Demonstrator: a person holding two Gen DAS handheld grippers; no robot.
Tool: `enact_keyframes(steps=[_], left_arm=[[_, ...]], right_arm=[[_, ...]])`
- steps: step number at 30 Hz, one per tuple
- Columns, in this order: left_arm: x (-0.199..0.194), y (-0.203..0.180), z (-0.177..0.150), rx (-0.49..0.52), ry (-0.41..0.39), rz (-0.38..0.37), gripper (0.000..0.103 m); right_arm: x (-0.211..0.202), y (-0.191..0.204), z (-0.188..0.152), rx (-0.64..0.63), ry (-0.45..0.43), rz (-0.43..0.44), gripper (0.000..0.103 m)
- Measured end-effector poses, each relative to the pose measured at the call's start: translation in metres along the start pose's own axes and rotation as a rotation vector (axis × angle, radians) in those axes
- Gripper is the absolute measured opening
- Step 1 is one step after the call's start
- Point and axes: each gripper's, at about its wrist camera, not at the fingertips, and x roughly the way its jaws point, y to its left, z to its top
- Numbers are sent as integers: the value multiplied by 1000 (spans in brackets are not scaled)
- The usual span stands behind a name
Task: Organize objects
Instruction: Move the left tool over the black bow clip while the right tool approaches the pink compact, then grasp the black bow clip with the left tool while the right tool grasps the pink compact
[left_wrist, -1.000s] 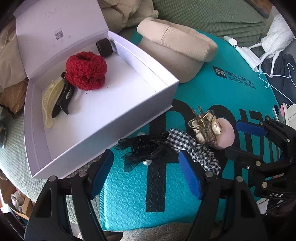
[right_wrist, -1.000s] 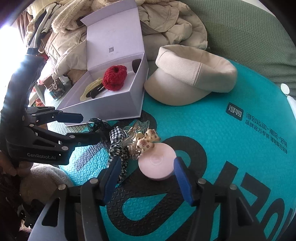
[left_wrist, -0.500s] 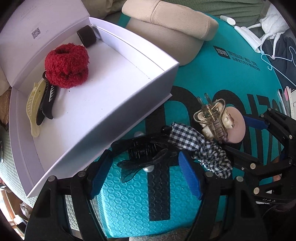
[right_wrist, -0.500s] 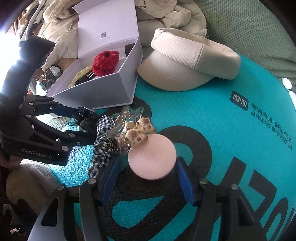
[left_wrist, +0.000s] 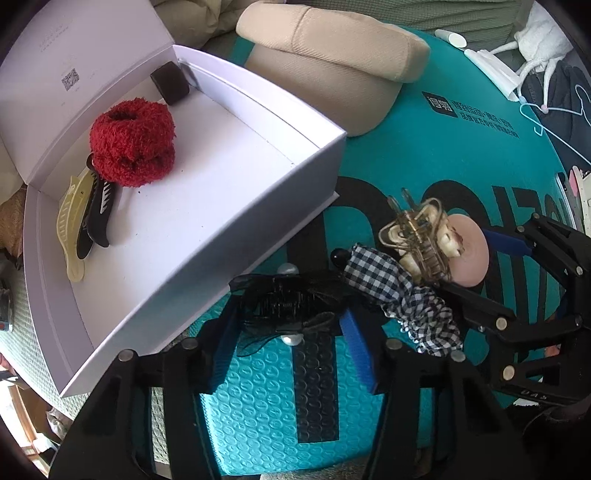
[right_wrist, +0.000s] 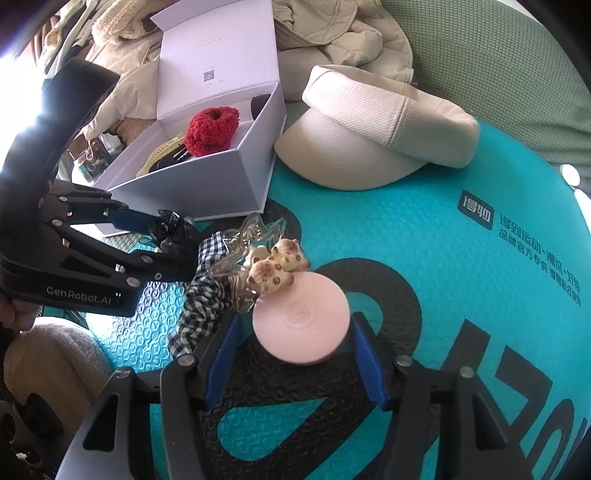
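Stowed in the open white card box, 10 o'clock: fluffy red scrunchie, yellow and black hair clips, dark band.

Outstanding on the teal mat:
- black mesh bow clip, between the parted, not yet gripping jaws of the left gripper;
- gingham scrunchie;
- clear claw clip;
- round pink compact, between the open jaws of the right gripper.

Roughly half done.

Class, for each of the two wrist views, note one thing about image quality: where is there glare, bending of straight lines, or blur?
Right wrist view: daylight blows out the upper left edge to pure white; the pink disc near the lens looks slightly soft at its lower edge. Left wrist view: evenly lit, but the fisheye bows the straight walls of the white box into curves, and dark corners frame the picture.
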Motion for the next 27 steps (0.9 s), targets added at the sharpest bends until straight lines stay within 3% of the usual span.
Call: enact_keyframes(steps=[2,7,11,15,19,21,27], left_arm=[[-4,-7,-1,45,-15,20,39],[-11,-38,-5,202,-30,18,39],[-16,-92,-26,368,-46,20,39],[-21,-128,-39,493,-102,119,39],[-33,-129,-40,479,-144,118,45],[-29,-122,-39,445,-128,132,58],[-35,-109,-39,405,-112,85,58]], right_arm=[[-2,-1,-1,6,3,4,52],[-12,-2,-13,17,4,16,52],[-26,-8,-26,34,14,-24,52],[-38,-18,-39,55,20,-62,52],[-44,-26,-50,86,25,-80,52],[-45,-29,-52,94,20,-80,52],[-43,-29,-51,82,15,-67,52]])
